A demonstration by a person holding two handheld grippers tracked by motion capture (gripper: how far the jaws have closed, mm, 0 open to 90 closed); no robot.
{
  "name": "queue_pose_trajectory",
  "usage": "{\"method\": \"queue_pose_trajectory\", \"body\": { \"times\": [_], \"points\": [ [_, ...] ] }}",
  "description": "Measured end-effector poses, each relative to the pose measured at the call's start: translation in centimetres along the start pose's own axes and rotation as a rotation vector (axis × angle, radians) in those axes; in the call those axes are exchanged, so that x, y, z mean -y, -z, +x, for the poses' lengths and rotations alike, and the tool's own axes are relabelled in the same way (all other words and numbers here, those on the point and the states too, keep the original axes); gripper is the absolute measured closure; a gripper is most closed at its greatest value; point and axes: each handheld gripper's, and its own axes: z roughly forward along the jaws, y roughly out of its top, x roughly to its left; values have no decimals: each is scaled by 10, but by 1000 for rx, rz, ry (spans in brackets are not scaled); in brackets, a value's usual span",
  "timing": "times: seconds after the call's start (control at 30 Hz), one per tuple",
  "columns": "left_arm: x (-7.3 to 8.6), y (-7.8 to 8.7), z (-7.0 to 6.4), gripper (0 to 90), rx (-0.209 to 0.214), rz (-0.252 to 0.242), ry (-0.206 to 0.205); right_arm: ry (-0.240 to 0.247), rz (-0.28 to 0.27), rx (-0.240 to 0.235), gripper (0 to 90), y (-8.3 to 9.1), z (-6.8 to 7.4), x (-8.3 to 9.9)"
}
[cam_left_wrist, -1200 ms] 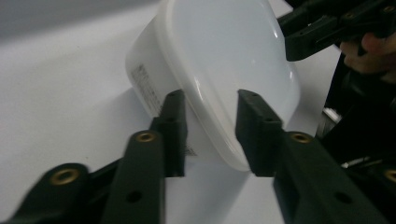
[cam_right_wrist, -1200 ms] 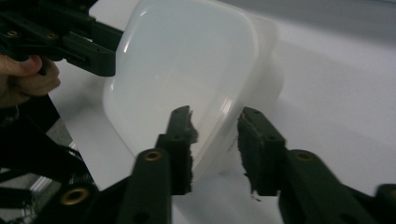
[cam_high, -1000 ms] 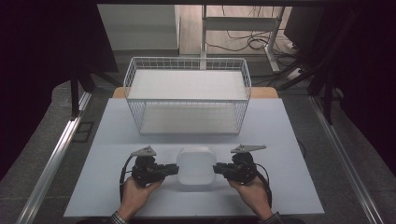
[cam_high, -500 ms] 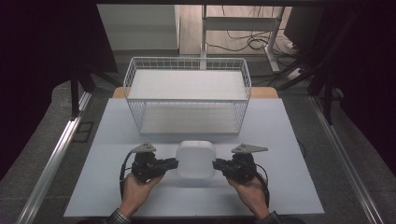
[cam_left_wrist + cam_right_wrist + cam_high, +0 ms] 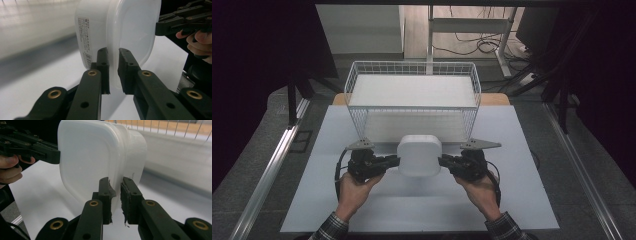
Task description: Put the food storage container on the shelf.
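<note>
Both grippers, left [image 5: 393,161] & right [image 5: 445,161], had fingers clamped on opposite rims of white container [image 5: 419,155], held above table [image 5: 522,200], near wire basket [image 5: 412,100].

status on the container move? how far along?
Done: both grippers, left and right, are clamped on opposite rims of the white container, which looks raised off the table. In hand: carrying it, just short of the wire basket. Left: getting it over the basket wall, setting it inside, letting go.
</note>
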Motion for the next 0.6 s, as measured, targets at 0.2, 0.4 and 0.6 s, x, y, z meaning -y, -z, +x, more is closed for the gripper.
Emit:
{"method": "queue_pose_trajectory", "body": {
  "times": [0.2,0.4,0.6],
  "points": [
    [-21,7,4,800,-15,-29,-7,10,-26,-4,789,1,-2,-25],
    [-37,12,6,799,-21,-46,-13,14,-48,-6,789,2,-4,-44],
    [-63,23,9,797,-38,-73,-20,25,-76,-8,790,3,-4,-68]
  ]
}}
